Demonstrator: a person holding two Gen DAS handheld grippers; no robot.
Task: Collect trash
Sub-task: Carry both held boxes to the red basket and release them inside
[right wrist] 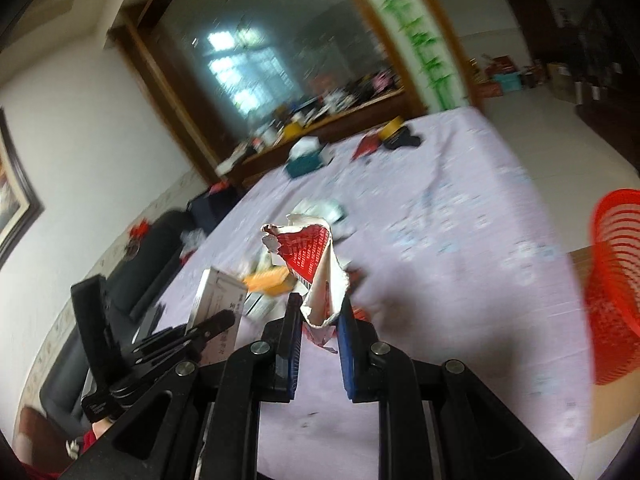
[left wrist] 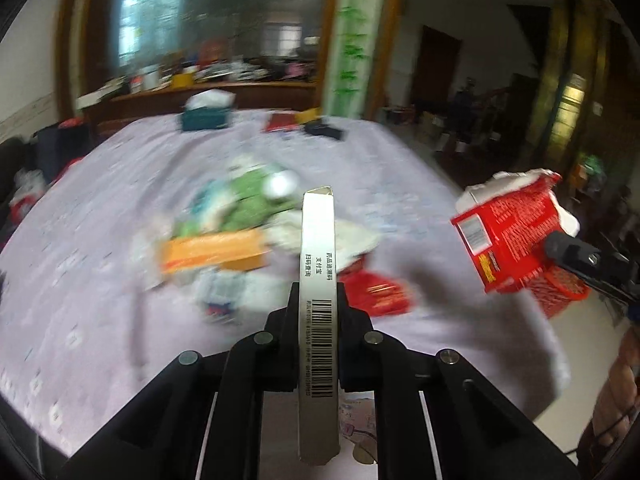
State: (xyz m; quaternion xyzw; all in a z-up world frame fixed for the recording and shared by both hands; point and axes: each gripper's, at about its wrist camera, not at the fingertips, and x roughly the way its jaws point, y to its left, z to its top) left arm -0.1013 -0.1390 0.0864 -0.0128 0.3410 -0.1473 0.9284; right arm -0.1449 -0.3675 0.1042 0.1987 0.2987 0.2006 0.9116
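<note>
White carton in left hand-held gripper | torn red carton in right hand-held gripper

White barcode box upright, torn red carton tilted, both held above table.

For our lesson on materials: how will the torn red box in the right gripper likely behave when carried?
The torn red box looks like thin card, probably light. Its ripped, crumpled end suggests it flexes and may crush or slip in the right gripper.

Left gripper: matte black linkage arms, round silver pivot screws. Right gripper: same black frame, blue finger pads.
</note>
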